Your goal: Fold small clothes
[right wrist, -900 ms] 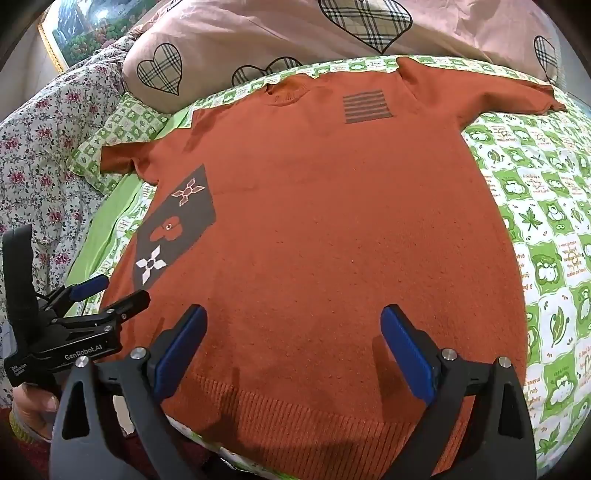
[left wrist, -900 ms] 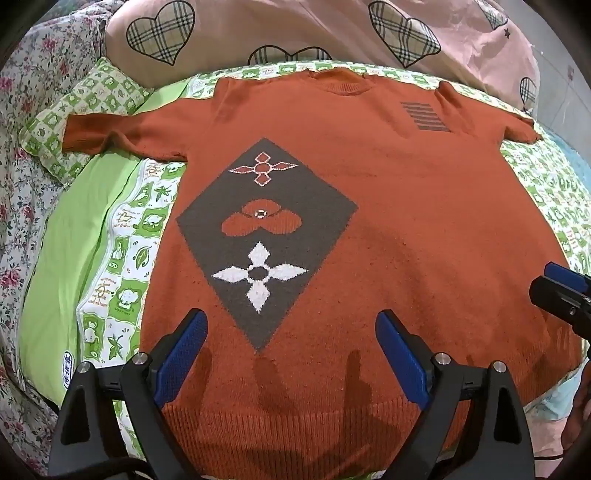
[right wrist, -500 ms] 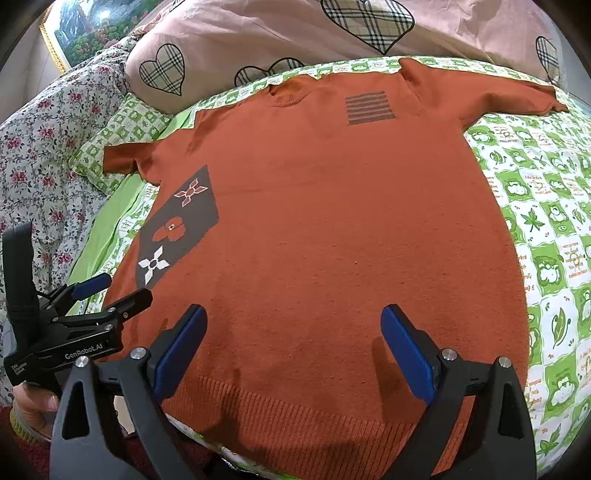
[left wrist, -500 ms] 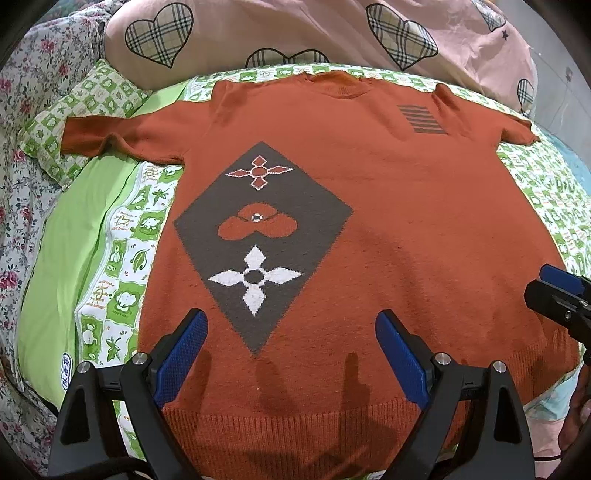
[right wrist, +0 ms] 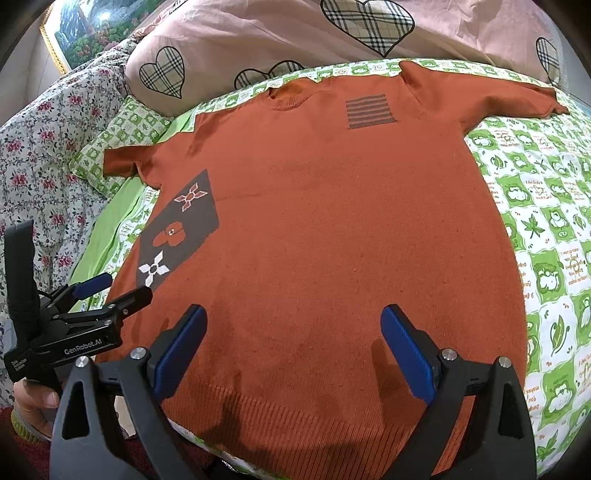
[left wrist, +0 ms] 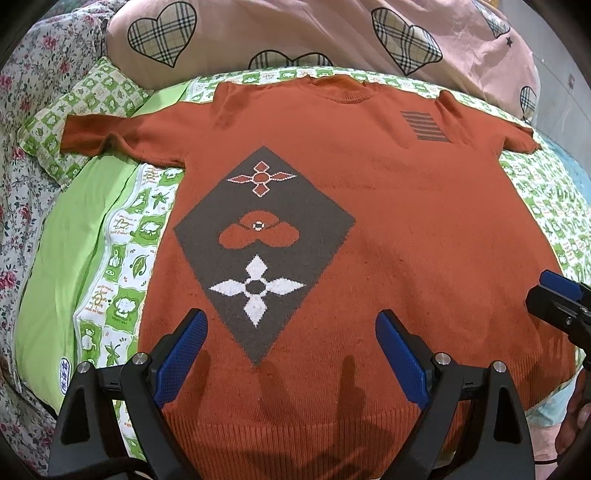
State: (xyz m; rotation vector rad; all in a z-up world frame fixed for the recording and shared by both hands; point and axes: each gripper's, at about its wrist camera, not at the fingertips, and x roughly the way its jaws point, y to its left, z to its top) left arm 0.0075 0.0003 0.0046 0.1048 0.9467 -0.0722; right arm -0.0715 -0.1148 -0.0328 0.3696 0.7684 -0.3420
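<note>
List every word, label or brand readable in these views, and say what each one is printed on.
"GenRobot.AI": white lettering on the black body of the left gripper, seen in the right wrist view.
A smaller white label lower on that body: too small to read.
Brown script in the squares of the green-and-white patterned bedsheet: too blurred to read.
Blue oval tag at the sheet's edge: unreadable.
The rust-orange knitted sweater carries only patterns, no words.

The sweater [left wrist: 424,229] is rust orange, with a dark grey diamond [left wrist: 264,251] holding white and orange flower motifs (plus a small striped grey patch [left wrist: 424,125] near one shoulder). The sheet [right wrist: 546,229] is green-and-white checked; the pillow [left wrist: 295,33] is pink with plaid hearts.
</note>
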